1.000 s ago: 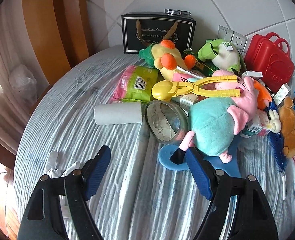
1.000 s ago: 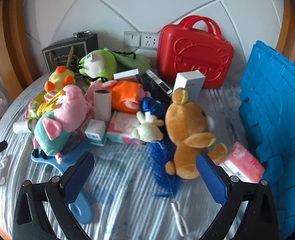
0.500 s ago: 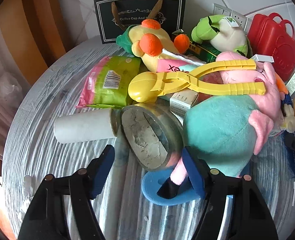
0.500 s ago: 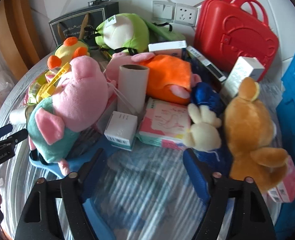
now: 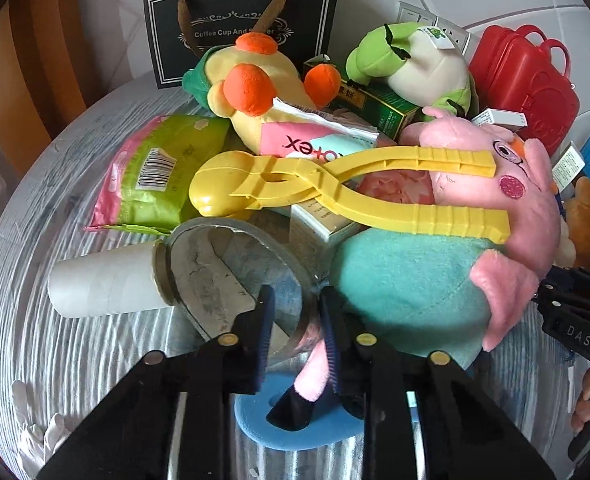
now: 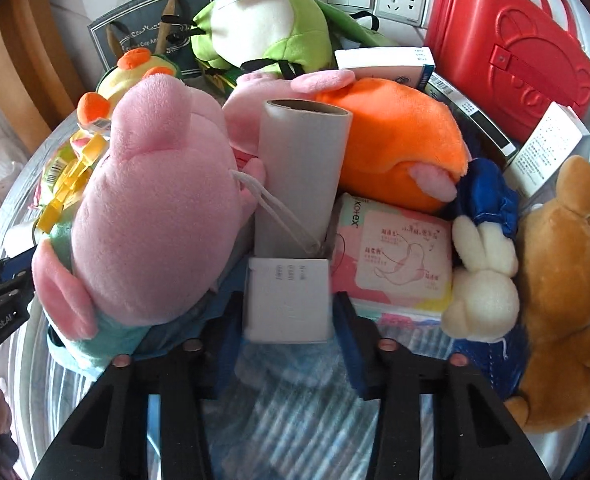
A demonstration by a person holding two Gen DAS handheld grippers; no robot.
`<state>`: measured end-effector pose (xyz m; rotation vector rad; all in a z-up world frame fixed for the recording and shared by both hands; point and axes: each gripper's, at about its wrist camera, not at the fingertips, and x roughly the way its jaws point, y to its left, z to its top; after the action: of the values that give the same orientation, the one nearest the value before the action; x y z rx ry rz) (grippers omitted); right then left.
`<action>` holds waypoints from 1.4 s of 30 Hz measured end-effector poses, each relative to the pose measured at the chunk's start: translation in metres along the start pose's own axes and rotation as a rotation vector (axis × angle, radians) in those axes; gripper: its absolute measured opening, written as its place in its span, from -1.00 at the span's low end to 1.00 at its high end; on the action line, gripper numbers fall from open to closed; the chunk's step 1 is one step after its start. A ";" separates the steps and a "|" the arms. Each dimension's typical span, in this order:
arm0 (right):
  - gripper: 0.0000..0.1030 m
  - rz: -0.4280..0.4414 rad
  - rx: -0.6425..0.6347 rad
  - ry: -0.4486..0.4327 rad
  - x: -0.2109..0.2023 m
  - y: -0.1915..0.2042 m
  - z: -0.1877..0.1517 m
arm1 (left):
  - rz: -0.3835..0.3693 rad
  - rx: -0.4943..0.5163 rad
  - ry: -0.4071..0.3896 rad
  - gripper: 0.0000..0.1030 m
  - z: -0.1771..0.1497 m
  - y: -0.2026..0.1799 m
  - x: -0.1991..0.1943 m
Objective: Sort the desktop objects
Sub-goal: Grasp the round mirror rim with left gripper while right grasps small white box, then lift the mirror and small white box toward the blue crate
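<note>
My left gripper point(image 5: 297, 320) is shut on the near rim of a big clear tape roll point(image 5: 231, 276), one pad inside the ring and one outside. The roll lies against a pink pig plush with a teal body point(image 5: 407, 292), whose leg hangs by the outer pad. My right gripper point(image 6: 289, 320) is closing around a small white box point(image 6: 289, 300), and its blue pads meet both sides of the box. A grey cardboard tube point(image 6: 299, 176) stands just behind the box, with the pig point(image 6: 155, 208) to its left.
Yellow plastic tongs point(image 5: 335, 188) lie across the pile, and a white paper tube point(image 5: 103, 284) touches the roll. A pink pad pack point(image 6: 395, 256), white rabbit point(image 6: 483, 280) and brown bear point(image 6: 559, 280) crowd the right. A red case point(image 6: 507, 48) and black gift bag point(image 5: 239, 28) stand by the wall.
Both grippers have come down and forward into the pile. The left jaws went from wide open to shut on the tape roll's rim. The right jaws narrowed around the white box.
</note>
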<state>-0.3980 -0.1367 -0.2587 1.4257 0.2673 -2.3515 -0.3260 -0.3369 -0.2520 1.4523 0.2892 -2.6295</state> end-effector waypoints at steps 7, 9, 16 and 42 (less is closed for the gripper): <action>-0.27 0.006 -0.002 -0.032 -0.024 -0.005 -0.007 | 0.031 0.017 -0.016 -0.78 -0.010 -0.002 -0.023; -0.27 0.001 -0.011 -0.049 -0.034 -0.005 -0.009 | 0.040 0.012 -0.034 -0.78 -0.013 -0.001 -0.037; -0.31 -0.030 -0.029 -0.147 -0.086 -0.005 -0.016 | 0.080 0.013 -0.153 -0.78 -0.014 -0.008 -0.092; -0.31 -0.092 -0.022 -0.629 -0.329 -0.073 -0.110 | 0.128 0.101 -0.533 -0.78 -0.086 -0.171 -0.285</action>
<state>-0.2018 0.0399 -0.0220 0.6132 0.1816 -2.7136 -0.1384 -0.1464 -0.0370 0.7090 0.0051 -2.8223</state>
